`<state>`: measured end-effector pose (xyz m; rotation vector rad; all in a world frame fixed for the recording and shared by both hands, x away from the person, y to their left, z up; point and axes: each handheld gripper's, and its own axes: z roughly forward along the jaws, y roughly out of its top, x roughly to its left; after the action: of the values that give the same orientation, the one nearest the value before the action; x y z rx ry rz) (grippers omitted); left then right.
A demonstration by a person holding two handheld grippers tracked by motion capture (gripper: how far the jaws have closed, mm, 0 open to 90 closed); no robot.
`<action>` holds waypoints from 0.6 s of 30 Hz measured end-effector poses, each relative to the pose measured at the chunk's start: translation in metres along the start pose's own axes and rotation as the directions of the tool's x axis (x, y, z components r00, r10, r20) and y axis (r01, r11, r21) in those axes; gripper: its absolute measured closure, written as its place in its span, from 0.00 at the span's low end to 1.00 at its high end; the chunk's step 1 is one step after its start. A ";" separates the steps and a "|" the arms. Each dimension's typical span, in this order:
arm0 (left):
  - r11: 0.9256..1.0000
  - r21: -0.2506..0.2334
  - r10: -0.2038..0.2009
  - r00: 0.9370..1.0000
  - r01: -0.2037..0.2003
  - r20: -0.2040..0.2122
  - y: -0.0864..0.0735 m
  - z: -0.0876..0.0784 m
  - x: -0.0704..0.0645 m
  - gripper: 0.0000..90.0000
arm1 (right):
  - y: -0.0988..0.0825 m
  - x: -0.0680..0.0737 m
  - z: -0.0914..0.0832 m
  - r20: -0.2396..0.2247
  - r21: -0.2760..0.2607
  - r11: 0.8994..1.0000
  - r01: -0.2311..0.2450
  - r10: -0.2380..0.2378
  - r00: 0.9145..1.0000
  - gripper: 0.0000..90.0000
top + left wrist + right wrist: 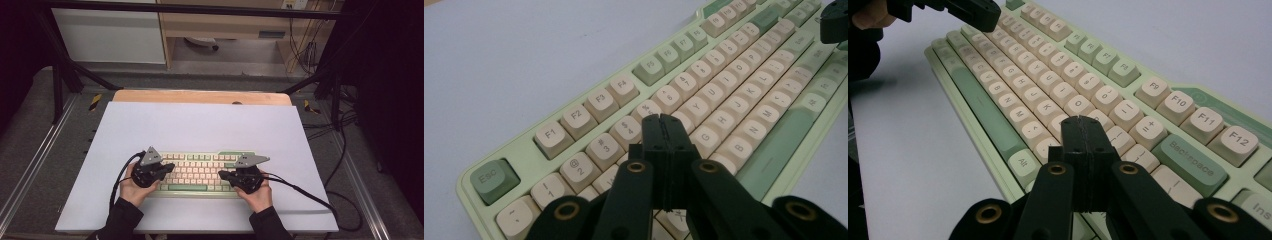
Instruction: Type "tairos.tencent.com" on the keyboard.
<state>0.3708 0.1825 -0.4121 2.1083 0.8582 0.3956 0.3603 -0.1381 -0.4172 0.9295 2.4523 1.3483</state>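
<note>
Keyboard (200, 172): pale green case, cream and green keys, lying flat on the white tabletop (200, 125) near the person's edge, between the two hands.
Left tongs (167, 168): pressed together, nothing between them; the tip hangs over the left half of the keys. In the left gripper view (663, 120) it sits above the number and upper letter rows, and I cannot tell whether it touches a cap.
Right tongs (223, 175): pressed together too, holding nothing; the tip is over the right half, near the keys left of Backspace (1187, 159) in the right gripper view (1082, 121). Contact unclear there as well.
Risk, wrong key: each joined tip looks about as wide as one cap, so a slightly off descent could likely press two neighbours at once.
Risk, sliding: a slanted push might shove the keyboard across the smooth tabletop, since nothing braces it.
Risk, collision: both tips point inward, so they could knock together near the middle rows.
</note>
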 end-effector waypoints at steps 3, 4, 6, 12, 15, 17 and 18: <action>1.000 -0.001 -0.001 1.000 0.001 -0.002 0.000 0.000 0.001 1.00 | 0.000 0.000 0.000 0.000 0.000 1.000 -0.001 0.001 1.000 1.00; 1.000 -0.001 -0.001 1.000 0.001 -0.003 0.000 0.000 0.002 1.00 | 0.000 0.000 0.000 0.001 0.000 1.000 0.000 0.000 1.000 1.00; 1.000 -0.002 -0.002 1.000 0.002 -0.007 -0.001 0.000 0.002 1.00 | 0.000 0.000 0.001 0.000 0.001 1.000 0.001 -0.001 1.000 1.00; 1.000 0.001 -0.008 1.000 0.008 -0.017 -0.002 0.002 0.005 1.00 | 0.000 0.000 0.001 0.000 0.003 1.000 0.001 -0.001 1.000 1.00; 1.000 0.004 -0.013 1.000 0.013 -0.022 -0.002 0.004 0.006 1.00 | -0.001 0.000 0.001 -0.001 0.005 1.000 0.000 0.000 1.000 1.00; 1.000 0.010 -0.015 1.000 0.015 -0.023 -0.003 0.005 0.007 1.00 | -0.001 0.000 0.002 -0.002 0.006 1.000 -0.001 0.001 1.000 1.00; 1.000 0.013 -0.014 1.000 0.014 -0.022 -0.004 0.006 0.007 1.00 | -0.001 0.000 0.002 -0.002 0.006 1.000 -0.001 0.001 1.000 1.00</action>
<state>0.3773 0.1858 -0.4188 2.1126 0.8902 0.4076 0.3607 -0.1372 -0.4188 0.9306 2.4587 1.3438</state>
